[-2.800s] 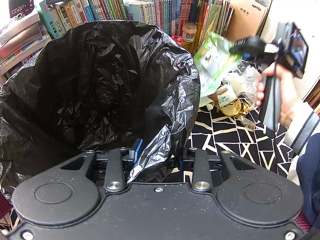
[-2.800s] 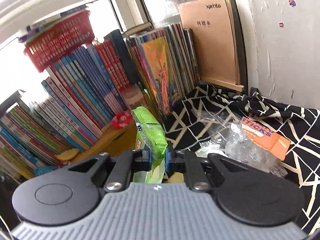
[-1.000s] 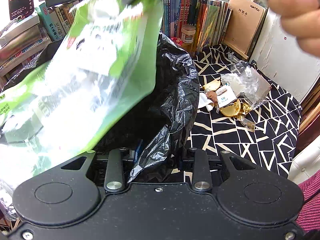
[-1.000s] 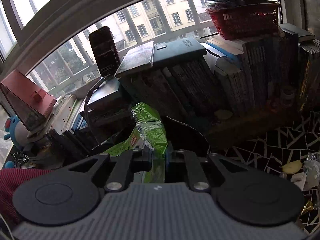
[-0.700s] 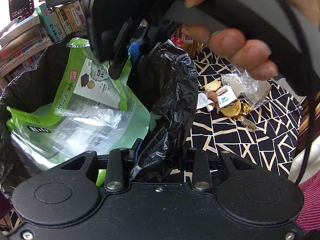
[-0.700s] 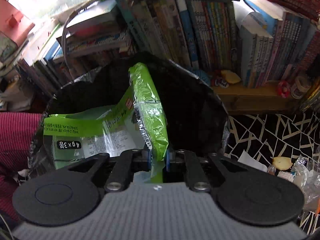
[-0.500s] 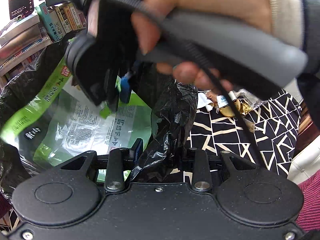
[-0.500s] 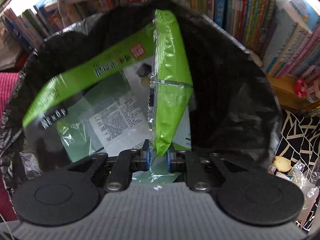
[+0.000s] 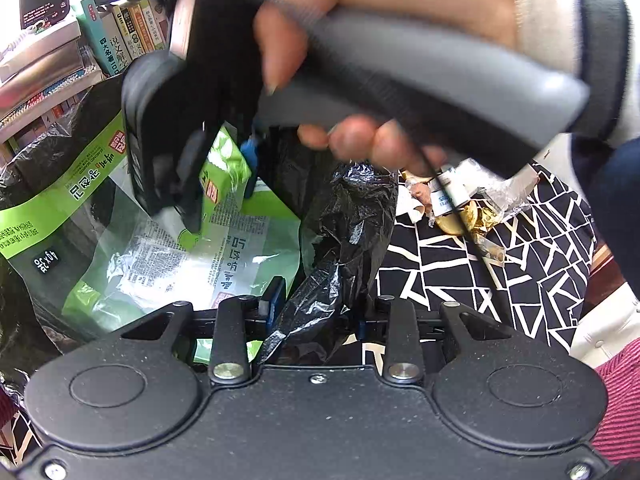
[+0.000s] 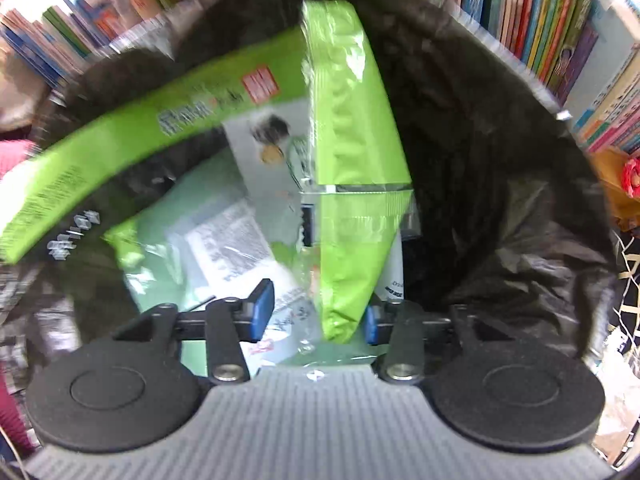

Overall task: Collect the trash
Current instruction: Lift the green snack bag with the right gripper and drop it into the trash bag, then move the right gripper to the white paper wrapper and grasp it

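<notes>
One item nearly binned: green snack bag (image 10: 352, 184) hangs inside the black trash bag (image 9: 352, 220), right tool (image 10: 316, 316) has just been opening, pads off it. Left tool (image 9: 316, 312) clamps the liner rim. Several wrappers (image 9: 472, 208) remain on the patterned cloth (image 9: 500, 280).

The mouth of the black trash bag (image 10: 500, 208) is largely filled by the green snack wrapper (image 10: 352, 184), which spreads from nine o'clock to the centre in the right wrist view; dark open room remains from one to four o'clock. In the left wrist view, the right gripper (image 9: 218, 196) and its hand (image 9: 384, 60) block the way from ten to two o'clock. Books (image 10: 540, 12) wall the bag's far rim.
</notes>
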The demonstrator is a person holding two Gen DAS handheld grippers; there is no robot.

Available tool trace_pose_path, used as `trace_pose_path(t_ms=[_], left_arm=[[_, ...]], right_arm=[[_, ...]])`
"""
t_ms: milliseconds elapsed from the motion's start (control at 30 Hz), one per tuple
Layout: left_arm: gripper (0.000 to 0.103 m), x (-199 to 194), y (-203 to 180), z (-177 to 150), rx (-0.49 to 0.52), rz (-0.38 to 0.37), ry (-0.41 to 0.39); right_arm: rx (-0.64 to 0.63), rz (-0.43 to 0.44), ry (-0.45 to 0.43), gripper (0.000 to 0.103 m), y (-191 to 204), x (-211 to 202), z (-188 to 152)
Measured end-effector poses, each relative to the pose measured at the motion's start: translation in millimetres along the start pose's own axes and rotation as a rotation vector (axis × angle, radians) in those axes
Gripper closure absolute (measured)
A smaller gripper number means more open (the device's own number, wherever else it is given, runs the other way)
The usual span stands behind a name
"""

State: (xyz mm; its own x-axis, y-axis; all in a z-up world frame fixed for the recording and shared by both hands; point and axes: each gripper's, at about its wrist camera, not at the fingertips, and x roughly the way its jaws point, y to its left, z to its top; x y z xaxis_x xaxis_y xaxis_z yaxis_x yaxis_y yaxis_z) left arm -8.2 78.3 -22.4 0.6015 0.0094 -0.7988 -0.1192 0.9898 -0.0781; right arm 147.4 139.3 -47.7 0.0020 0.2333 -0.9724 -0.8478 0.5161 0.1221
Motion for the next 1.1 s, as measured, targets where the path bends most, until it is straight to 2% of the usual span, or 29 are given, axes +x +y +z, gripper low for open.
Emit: trace_pose_path(t_ms=[267, 500, 633, 767, 933, 1100], left_arm=[[0.072, 0.4, -1.1, -1.0, 0.002, 0.006, -0.002], [0.069, -1.7, -4.7, -1.9, 0.007, 0.022, -0.006], [0.069, -1.1, -6.5, -2.5, 0.013, 0.03, -0.008], [0.068, -0.5, -7.3, -2.4, 0.014, 0.036, -0.008], [0.067, -0.6, -8.6, -2.6, 0.015, 0.044, -0.009], [0.066, -1.2, -9.2, -2.4, 0.017, 0.051, -0.008]], right_arm=[[0.067, 0.148, -0.248, 0.029, -14.1, -83.3, -40.9], [0.191, 0.145, -0.48, 0.023, -43.2, -141.3, -80.5], [0.288, 0.085, -0.607, 0.017, -61.9, -154.5, -110.1], [0.423, -0.015, -0.678, 0.014, -96.4, -152.0, -139.0], [0.603, -0.162, -0.667, 0.014, -142.0, -123.7, -183.3], [0.732, -0.259, -0.663, 0.014, -177.7, -84.7, -215.2]])
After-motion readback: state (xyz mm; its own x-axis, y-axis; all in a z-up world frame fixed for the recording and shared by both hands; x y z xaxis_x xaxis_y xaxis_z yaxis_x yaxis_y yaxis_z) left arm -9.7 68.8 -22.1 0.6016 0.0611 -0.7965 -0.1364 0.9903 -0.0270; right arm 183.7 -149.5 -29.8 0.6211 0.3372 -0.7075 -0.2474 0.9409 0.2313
